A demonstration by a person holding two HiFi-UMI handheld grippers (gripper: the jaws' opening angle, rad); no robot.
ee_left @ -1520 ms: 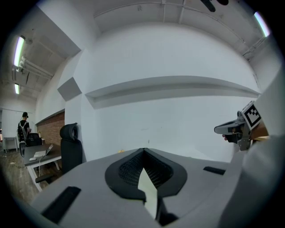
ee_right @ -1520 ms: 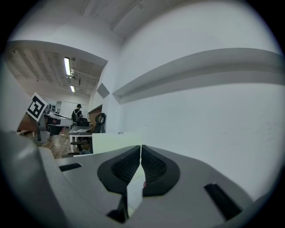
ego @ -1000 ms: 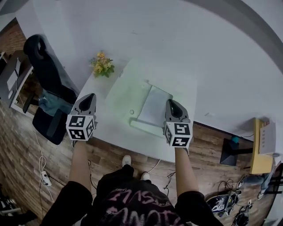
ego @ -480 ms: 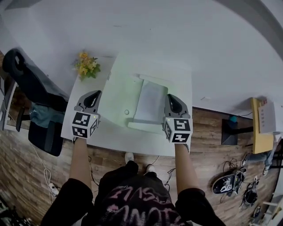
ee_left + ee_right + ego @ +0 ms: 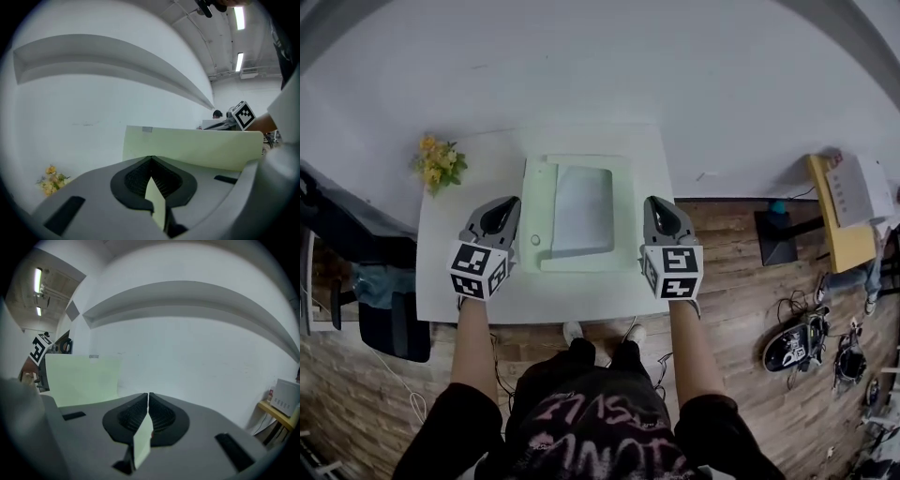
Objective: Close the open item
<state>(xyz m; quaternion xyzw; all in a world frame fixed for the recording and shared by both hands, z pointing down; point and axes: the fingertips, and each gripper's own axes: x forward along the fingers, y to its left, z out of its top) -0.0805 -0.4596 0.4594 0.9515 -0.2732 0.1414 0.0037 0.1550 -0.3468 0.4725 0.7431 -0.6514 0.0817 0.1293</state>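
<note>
An open pale green case [image 5: 578,212] lies in the middle of a white table [image 5: 459,216], with a lighter inner panel facing up. Its raised green flap stands upright in the left gripper view [image 5: 192,147] and in the right gripper view [image 5: 82,378]. My left gripper [image 5: 502,214] hovers just left of the case, jaws pressed together with nothing held [image 5: 151,159]. My right gripper [image 5: 659,212] hovers just right of the case, also shut and empty [image 5: 148,394]. Neither gripper touches the case.
A small bunch of yellow flowers [image 5: 439,161] sits at the table's far left corner. A dark office chair [image 5: 366,281] stands left of the table. A yellow shelf with a white device [image 5: 848,202] and shoes [image 5: 792,342] on the wooden floor are to the right.
The head view has swung so the table and case now sit square in front. Both grippers stay shut and now flank the case evenly on each side.
</note>
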